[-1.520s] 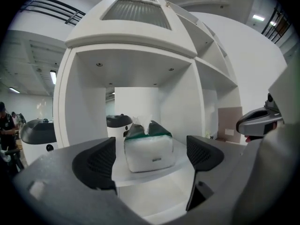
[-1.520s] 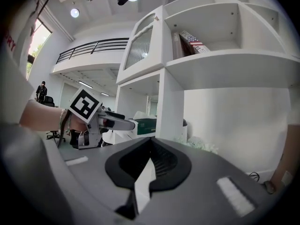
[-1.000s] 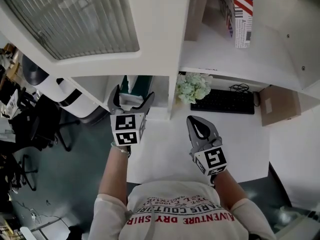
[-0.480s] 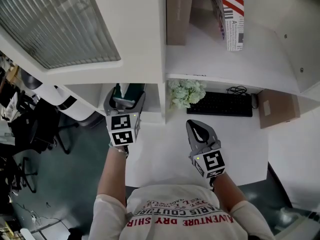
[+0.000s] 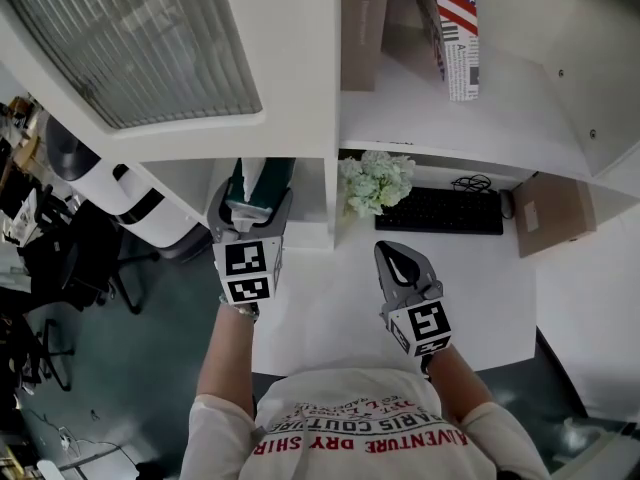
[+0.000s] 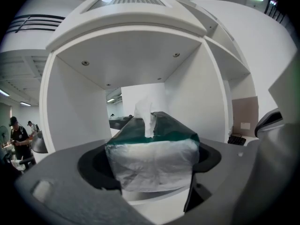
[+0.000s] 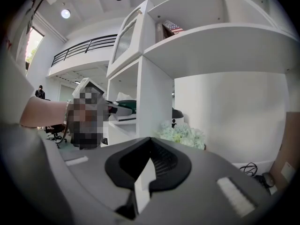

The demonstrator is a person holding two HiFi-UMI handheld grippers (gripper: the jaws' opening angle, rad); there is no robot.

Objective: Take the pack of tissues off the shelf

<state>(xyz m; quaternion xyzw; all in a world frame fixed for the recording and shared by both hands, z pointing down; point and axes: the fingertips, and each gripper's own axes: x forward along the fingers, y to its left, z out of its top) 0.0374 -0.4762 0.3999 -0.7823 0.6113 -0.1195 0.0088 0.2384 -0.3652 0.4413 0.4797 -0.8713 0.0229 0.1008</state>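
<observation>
Grasp made, removal pending: left claw (image 5: 252, 200), just tightened, clamped on pack of tissues (image 6: 150, 161), not yet drawn clear of shelf (image 6: 187, 97) bay; right claw (image 5: 398, 253) shut, empty, over bench (image 5: 320, 308).

So the grey two-finger left gripper (image 5: 250, 203) with the black-and-white marker cube is poked into the white shelf cubby (image 5: 185, 178). The soft plastic pack of tissues (image 5: 262, 178), dark green on top with a white sheet sticking up, sits right between its fingers (image 5: 215, 213). Its jaws have just been closing and each one hugs a side of the pack. The cubby's white divider wall (image 5: 312, 193) is just outside the right-hand finger. The grey right gripper (image 5: 387, 250) hangs over the white desk (image 5: 320, 308), fingers pinched together, nothing in them. Past those tips, a bit left: a bunch of pale green-white flowers (image 5: 376, 180). Past them to the right: a flat black keyboard (image 5: 450, 210)
</observation>
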